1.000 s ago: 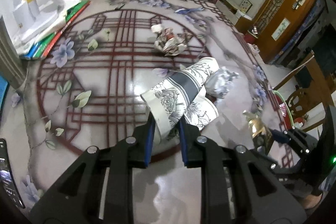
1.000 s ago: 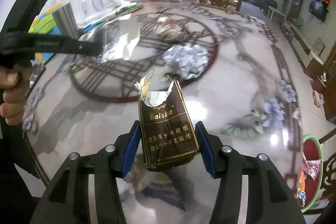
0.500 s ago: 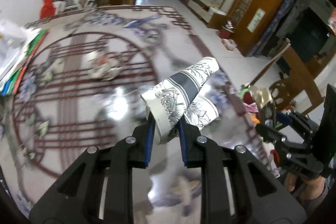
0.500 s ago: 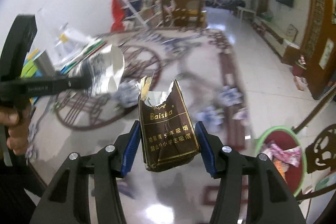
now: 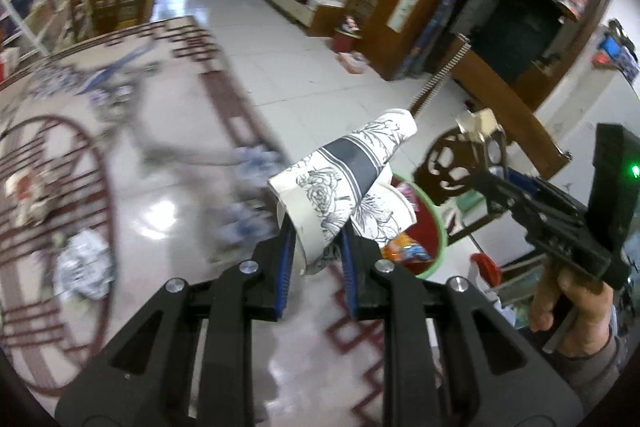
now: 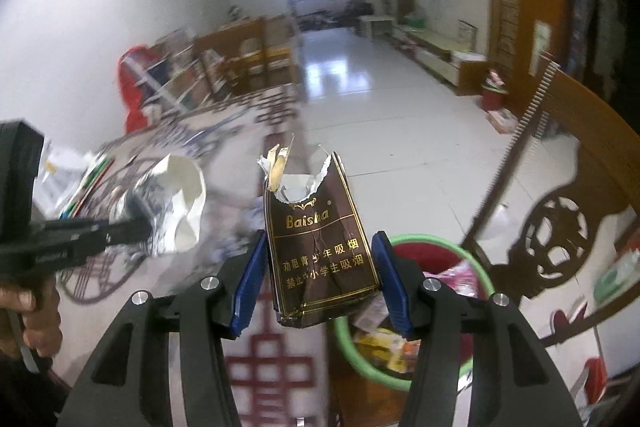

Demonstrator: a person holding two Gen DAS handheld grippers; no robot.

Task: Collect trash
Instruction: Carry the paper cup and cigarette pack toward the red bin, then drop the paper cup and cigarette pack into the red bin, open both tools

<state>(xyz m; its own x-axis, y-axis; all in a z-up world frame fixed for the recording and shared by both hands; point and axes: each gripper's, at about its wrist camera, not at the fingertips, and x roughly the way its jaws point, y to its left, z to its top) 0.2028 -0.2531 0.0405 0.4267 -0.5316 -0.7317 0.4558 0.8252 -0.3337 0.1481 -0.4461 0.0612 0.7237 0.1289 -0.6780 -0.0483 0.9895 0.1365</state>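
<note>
My left gripper [image 5: 316, 263] is shut on a crushed white paper cup [image 5: 344, 183] with grey flower print, held in the air near the table's edge. My right gripper [image 6: 320, 279] is shut on a torn brown Baisha cigarette pack [image 6: 320, 247]. A red bin with a green rim [image 6: 440, 267] stands on the floor below and holds several wrappers; it also shows in the left wrist view [image 5: 430, 231] just beyond the cup. The right gripper shows at the right of the left wrist view [image 5: 480, 163], and the left gripper and its cup [image 6: 176, 207] show at the left of the right wrist view.
A crumpled silver foil ball [image 5: 84, 267] and a crumpled wrapper [image 5: 28, 191] lie on the patterned round table [image 5: 168, 163]. A carved wooden chair [image 6: 560, 227] stands beside the bin. Books and papers [image 6: 76, 175] lie at the table's far side.
Both grippers have swung right, from over the table toward its edge, each still holding its item. The bin has come into view below them.
</note>
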